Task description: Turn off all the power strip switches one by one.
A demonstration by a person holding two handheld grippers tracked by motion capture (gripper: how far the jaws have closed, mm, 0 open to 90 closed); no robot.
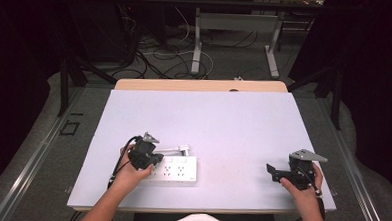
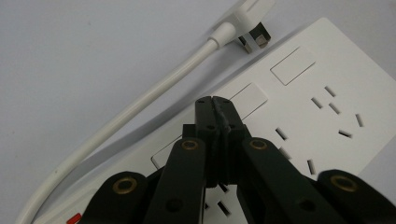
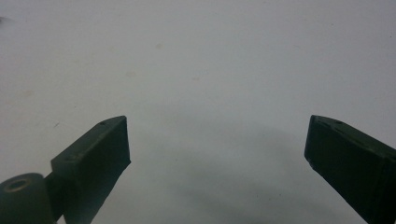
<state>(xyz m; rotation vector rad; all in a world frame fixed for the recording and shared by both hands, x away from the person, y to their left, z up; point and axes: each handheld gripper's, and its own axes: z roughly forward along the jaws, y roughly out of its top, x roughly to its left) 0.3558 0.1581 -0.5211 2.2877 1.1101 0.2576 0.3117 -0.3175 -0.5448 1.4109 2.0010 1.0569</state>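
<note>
The power strip (image 1: 174,170) lay on the white table (image 1: 223,126) at about 7 o'clock, near the front edge, with its white cable (image 2: 140,105) curving beside it and the plug (image 2: 245,23) resting at the strip's far side. The left gripper (image 1: 154,158) stood over the strip's left end, its jaws pressed together with nothing between them, the tips over a switch button (image 2: 250,100). The right gripper (image 1: 276,175) was well apart at 4 o'clock, jaws spread wide over the bare table, holding nothing
</note>
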